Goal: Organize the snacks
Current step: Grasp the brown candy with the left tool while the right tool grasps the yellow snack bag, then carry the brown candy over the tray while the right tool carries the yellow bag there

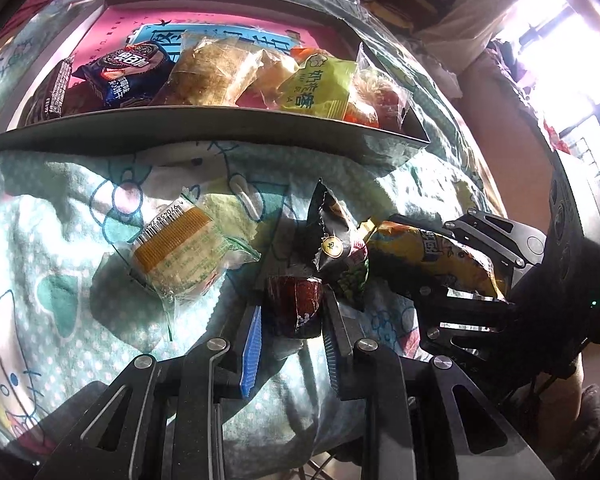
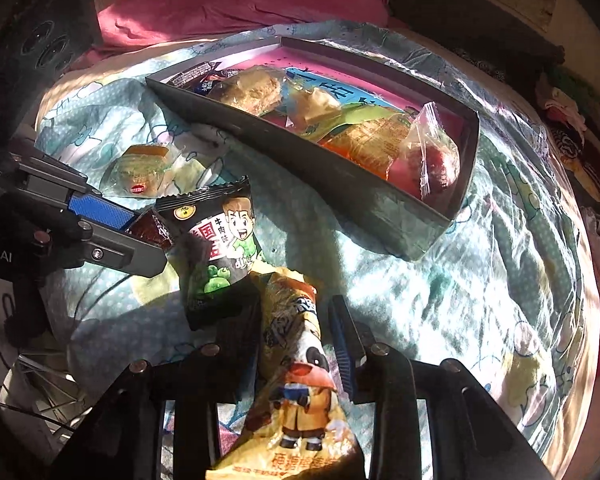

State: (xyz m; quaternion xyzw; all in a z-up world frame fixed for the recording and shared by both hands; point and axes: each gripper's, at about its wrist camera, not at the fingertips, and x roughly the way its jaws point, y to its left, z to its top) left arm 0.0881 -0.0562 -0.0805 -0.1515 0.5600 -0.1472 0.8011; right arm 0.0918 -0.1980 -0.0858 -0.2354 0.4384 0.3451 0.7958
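Bedsheet point(image 1: 60, 280): pale teal, white polka dots, cartoon cat and flower prints in pink, yellow, white.
Box point(image 1: 204, 132): dark grey walls, pink floor with a light blue printed panel.
Cookie packet point(image 1: 128, 72) in box: dark blue, white lettering.
Green-yellow packet point(image 1: 320, 88) in box: dark green characters.
Clear-wrapped cake point(image 1: 180, 252) on sheet: orange band, pale green print, white barcode label.
Black packet point(image 2: 220, 240): cartoon boy, green peas, gold round seal.
Yellow packet point(image 2: 296, 380): panda cartoon figure, orange hat.
Small dark red packet point(image 1: 296, 300).
Hand-held gripper pads point(image 1: 252, 352): ribbed blue; frame black.
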